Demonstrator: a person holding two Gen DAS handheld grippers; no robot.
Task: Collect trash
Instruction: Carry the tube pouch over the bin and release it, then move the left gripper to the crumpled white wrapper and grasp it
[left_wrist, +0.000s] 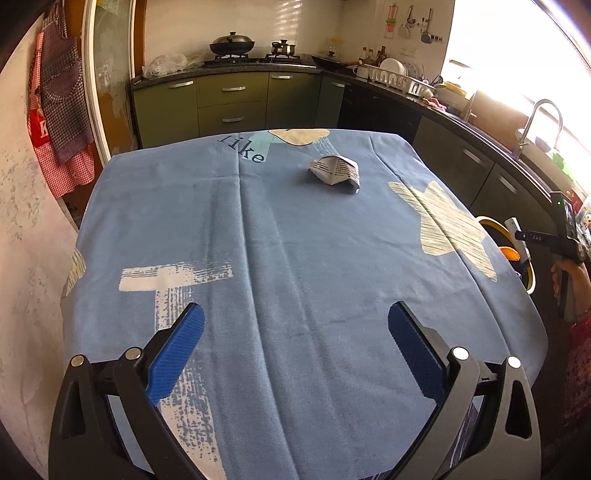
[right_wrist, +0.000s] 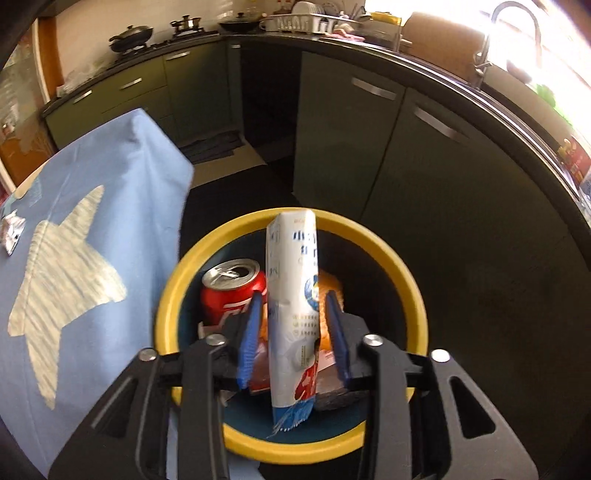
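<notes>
Two grippers work a desk (left_wrist: 280, 236) draped in blue cloth, its right edge dropping to a yellow-rimmed bin (right_wrist: 406, 266) on the floor, likely set there for short trips. Right gripper (right_wrist: 293, 332) hangs over the bin, fingers spread beside a white packet (right_wrist: 293, 295), apparently letting it fall among a red can (right_wrist: 232, 291) and other scraps. Left gripper (left_wrist: 295, 347) hovers released over bare cloth, with open room ahead to a folded paper scrap (left_wrist: 334, 170) near the far edge.
</notes>
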